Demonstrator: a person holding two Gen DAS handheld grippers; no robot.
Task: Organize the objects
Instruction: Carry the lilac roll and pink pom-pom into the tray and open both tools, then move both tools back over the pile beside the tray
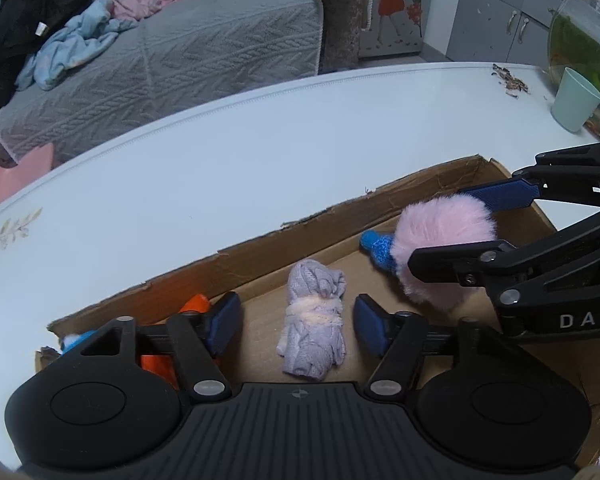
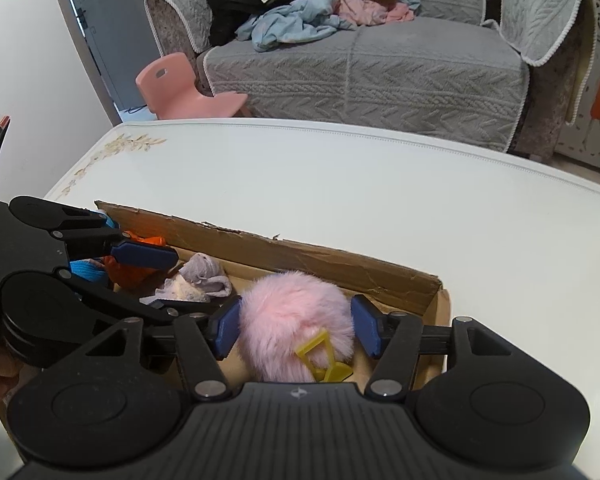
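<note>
On the white table (image 1: 260, 152), a cardboard box (image 1: 300, 220) is holding a lilac sock roll (image 1: 314, 312) between the released left gripper (image 1: 296, 320) and a pink pompom (image 2: 292, 320) between the released right gripper (image 2: 294, 326).

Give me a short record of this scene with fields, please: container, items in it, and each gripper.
container: open cardboard box on the white table
items: lilac rolled socks, pink fluffy ball, orange item, blue knitted item
left gripper: jaws open, socks lie between them, untouched
right gripper: jaws open around the ball
beside box: green cup
</note>
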